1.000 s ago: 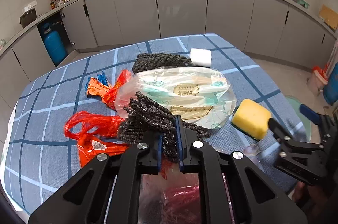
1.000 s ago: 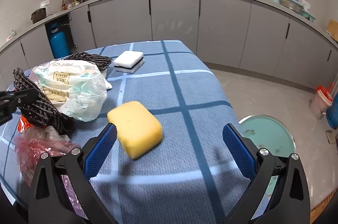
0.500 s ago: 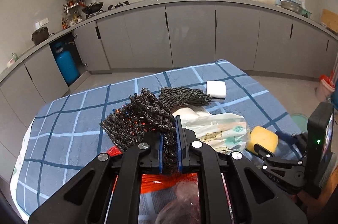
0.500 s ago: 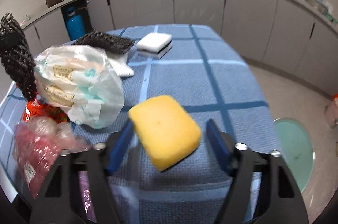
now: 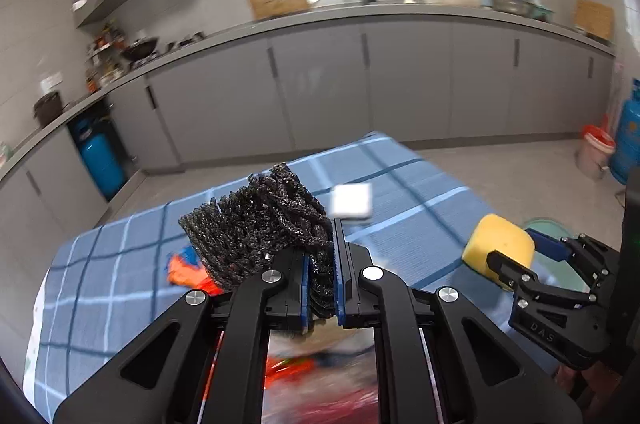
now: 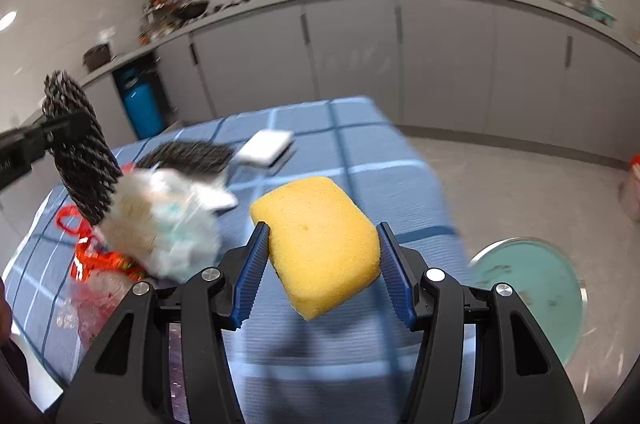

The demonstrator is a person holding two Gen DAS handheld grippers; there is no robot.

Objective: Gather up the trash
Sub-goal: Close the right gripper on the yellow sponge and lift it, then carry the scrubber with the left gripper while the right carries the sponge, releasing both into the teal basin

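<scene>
Left gripper (image 5: 321, 278) clamped nearly shut on black mesh netting (image 5: 260, 224), held clear above table. Right gripper (image 6: 320, 272), jaws just closing, pressed against both sides of yellow sponge (image 6: 318, 244), tilted downward.

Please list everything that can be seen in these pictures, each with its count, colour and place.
black mesh scrubber: 1, black, lifted above the table in the left gripper
second mesh piece: 1, black, lying on the table behind the pale bag
yellow sponge: 1, yellow, raised between the right gripper's pads
white block: 1, white, far end of the table
pale plastic bag: 1, whitish-green, middle of the table, blurred
red-orange bags: number unclear, red-orange, beside the pale bag
table: 1, blue checked cloth
round lid or bin top: 1, teal, on the floor beside the table
gas cylinder: 1, blue, under the counter
left gripper: black, blue pads, shut on the scrubber
right gripper: black, blue pads, just closed onto the sponge
</scene>
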